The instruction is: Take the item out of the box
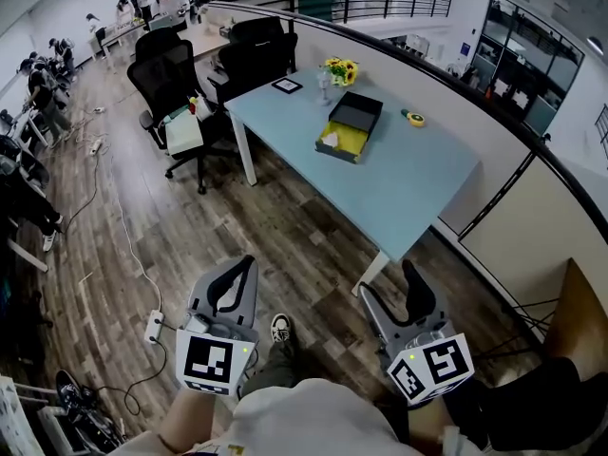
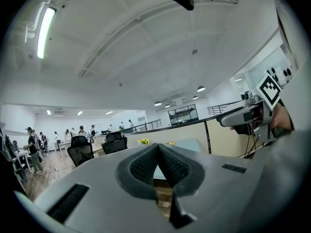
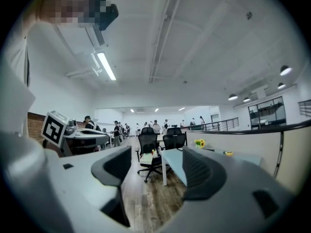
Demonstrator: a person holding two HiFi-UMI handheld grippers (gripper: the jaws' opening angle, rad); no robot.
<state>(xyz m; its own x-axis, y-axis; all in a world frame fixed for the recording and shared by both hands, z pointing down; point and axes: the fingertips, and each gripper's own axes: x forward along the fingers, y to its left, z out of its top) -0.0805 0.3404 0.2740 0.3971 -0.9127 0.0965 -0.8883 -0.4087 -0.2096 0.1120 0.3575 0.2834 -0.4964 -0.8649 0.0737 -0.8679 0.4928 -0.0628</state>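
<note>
The box (image 1: 353,122) lies open on the blue desk (image 1: 408,183). It is black outside and yellow inside. The item (image 1: 331,139) is a small pale thing. It rests on the yellow floor of the box, at the end of the box nearest us. From here it is too small to tell what it is.

We stand well away from the box. Both tools hang low in front of us, over the wood floor. The left gripper (image 1: 243,272) has its fingers (image 2: 141,166) pressed together at the tips, with nothing held. The right gripper (image 1: 391,297) has its fingers (image 3: 201,169) spread wide, and only the floor shows between them.

We think the item is light, because it is little next to the box. It looks a bit crumpled, so it may be soft, like paper or cloth. Soft things squash, so a gentle pinch should do. We would come straight down into the box and take the item across its middle. The box walls look low, so they should not block us. The box may slide when we lift, so the other gripper could hold the box wall.
</note>
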